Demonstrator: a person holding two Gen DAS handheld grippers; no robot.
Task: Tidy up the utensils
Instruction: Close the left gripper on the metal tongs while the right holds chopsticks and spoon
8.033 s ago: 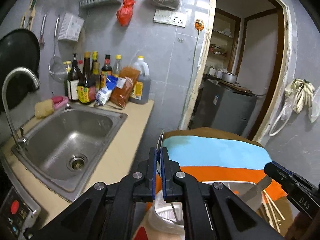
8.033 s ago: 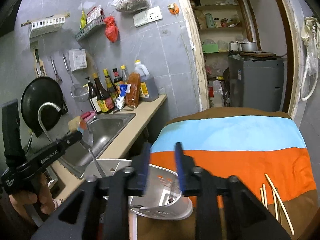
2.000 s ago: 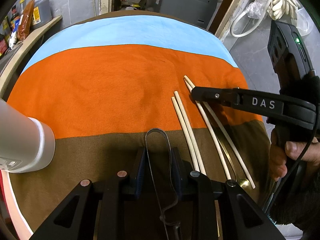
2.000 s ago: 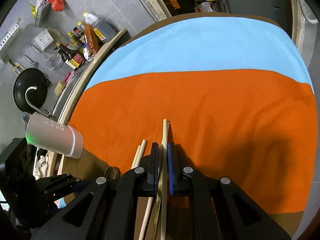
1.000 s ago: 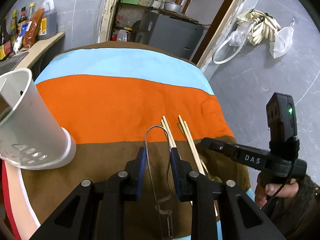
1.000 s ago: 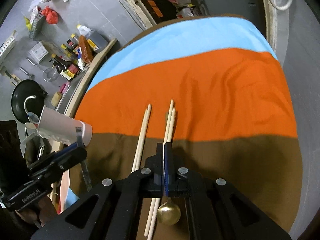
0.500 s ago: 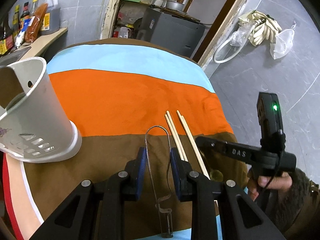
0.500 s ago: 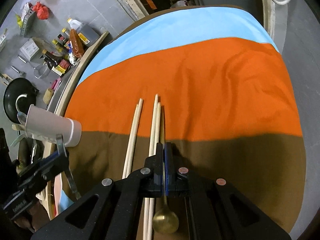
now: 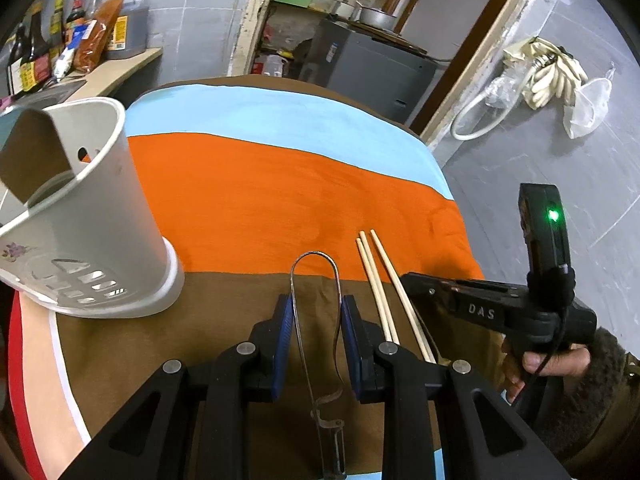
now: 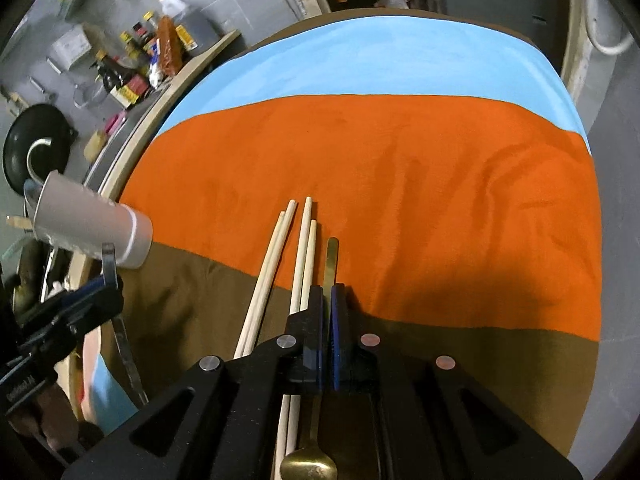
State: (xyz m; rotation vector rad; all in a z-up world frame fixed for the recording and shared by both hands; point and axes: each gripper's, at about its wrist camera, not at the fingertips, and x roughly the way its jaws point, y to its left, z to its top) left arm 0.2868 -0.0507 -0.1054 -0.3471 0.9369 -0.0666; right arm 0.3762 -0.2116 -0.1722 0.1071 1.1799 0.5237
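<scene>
My left gripper (image 9: 315, 316) is shut on a thin steel utensil (image 9: 316, 300) with a rounded looped end, held above the brown band of the tablecloth. A white plastic utensil holder (image 9: 86, 216) stands to its left. My right gripper (image 10: 327, 300) is shut on the flat handle of a brass spoon (image 10: 331, 258); the spoon bowl (image 10: 308, 466) shows under the gripper. Wooden chopsticks (image 10: 280, 264) lie on the cloth just left of the spoon, and they also show in the left wrist view (image 9: 380, 280). The right gripper body (image 9: 472, 308) shows in the left wrist view.
A round table carries a striped blue, orange and brown cloth (image 10: 400, 152). A kitchen counter with sauce bottles (image 9: 60, 48) and a sink lies to the left. A grey appliance (image 9: 368, 72) stands in the doorway behind the table.
The right gripper has lifted and tilted the brass spoon so its handle tip now sticks out past the fingers. The left gripper shifted slightly; the holder looks closer.
</scene>
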